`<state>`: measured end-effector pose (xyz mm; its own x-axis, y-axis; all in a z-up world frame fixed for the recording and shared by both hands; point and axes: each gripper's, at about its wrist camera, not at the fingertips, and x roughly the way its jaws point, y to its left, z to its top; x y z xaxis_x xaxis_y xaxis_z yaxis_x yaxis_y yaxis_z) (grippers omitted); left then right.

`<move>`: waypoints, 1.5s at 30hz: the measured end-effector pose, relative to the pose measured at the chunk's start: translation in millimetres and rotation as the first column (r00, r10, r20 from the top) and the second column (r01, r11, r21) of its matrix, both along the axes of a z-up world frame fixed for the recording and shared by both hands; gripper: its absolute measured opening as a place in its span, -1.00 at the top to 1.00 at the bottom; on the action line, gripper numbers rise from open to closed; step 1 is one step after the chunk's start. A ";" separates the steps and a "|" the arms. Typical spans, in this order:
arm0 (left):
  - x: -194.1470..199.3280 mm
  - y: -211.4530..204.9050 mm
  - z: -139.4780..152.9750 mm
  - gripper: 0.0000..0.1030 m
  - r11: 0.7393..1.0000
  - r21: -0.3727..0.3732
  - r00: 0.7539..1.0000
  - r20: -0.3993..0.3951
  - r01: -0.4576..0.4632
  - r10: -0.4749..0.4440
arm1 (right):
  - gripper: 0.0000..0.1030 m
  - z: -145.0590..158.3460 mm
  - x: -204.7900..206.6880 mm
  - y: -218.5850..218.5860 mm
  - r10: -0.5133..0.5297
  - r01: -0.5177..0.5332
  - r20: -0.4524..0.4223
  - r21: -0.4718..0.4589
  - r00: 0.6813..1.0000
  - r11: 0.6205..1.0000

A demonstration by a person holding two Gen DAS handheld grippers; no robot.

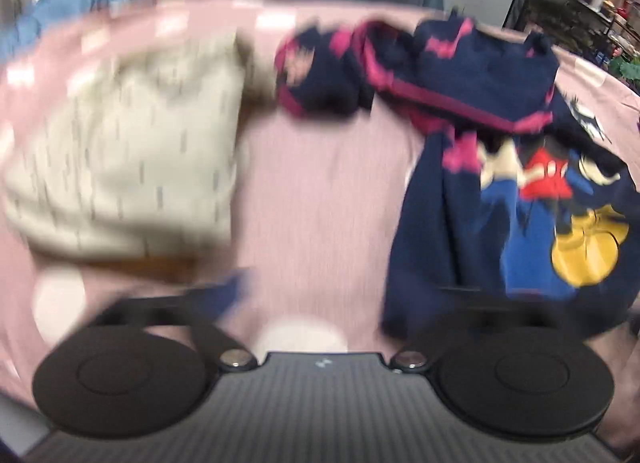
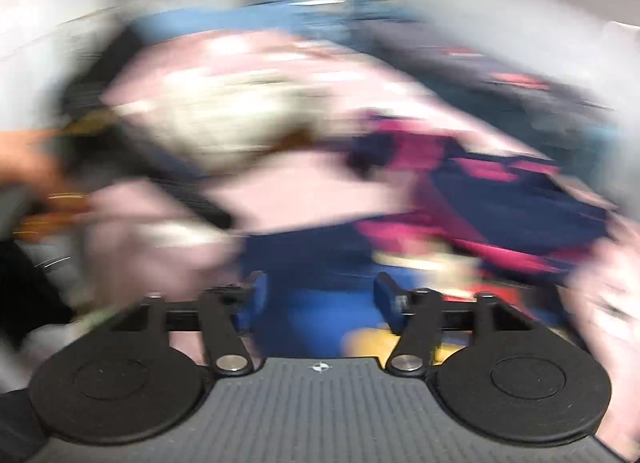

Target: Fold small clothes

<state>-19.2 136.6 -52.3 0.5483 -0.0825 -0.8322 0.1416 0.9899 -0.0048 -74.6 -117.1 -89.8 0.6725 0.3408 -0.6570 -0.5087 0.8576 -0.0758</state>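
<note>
Navy cartoon-print garment (image 1: 512, 199) lies rumpled on pink cloth-covered table (image 1: 320, 191), right of cream garment (image 1: 120, 151). Left gripper (image 1: 320, 303) and right gripper (image 2: 320, 295) both spread, empty. Fabric likely soft, light, floppy — pinch hem corners.

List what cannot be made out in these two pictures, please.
- Left wrist view: the cream garment is smeared by motion blur; its small print is unreadable.
- Left wrist view: the navy cartoon garment is cut off at the right edge.
- Right wrist view: blur hides how the navy and pink clothes are folded.
</note>
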 end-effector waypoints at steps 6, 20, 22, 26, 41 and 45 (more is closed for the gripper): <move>14.6 -31.1 -7.3 -1.00 0.995 0.009 0.994 -0.039 0.101 -0.100 | -0.99 5.4 -17.4 -124.1 -0.379 0.381 -0.064 0.014 0.923 0.924; 2.0 -47.0 -25.9 0.90 0.980 -0.122 0.983 -0.079 0.157 -0.168 | 0.89 -13.6 -49.6 -166.3 -0.391 0.471 -0.322 0.228 0.862 0.852; -1.8 -36.3 -6.7 0.90 0.975 -0.154 0.983 -0.058 0.161 -0.171 | 0.89 14.8 -68.5 -171.9 -0.338 0.464 -0.383 0.311 0.860 0.829; -16.2 -20.6 30.2 0.93 0.982 -0.075 0.984 -0.006 0.176 -0.176 | 0.90 50.3 -99.2 -177.0 -0.309 0.469 -0.457 0.291 0.834 0.834; -21.5 -23.8 20.7 -0.93 0.961 0.237 0.989 0.023 0.139 -0.149 | -0.80 51.7 -84.2 -123.7 -0.408 0.390 -0.117 -0.148 0.906 0.909; 0.0 -41.4 39.6 -0.93 0.982 0.091 0.983 0.062 0.168 -0.174 | -0.78 47.0 -25.3 -89.5 -0.231 0.225 -0.019 -0.170 0.973 0.960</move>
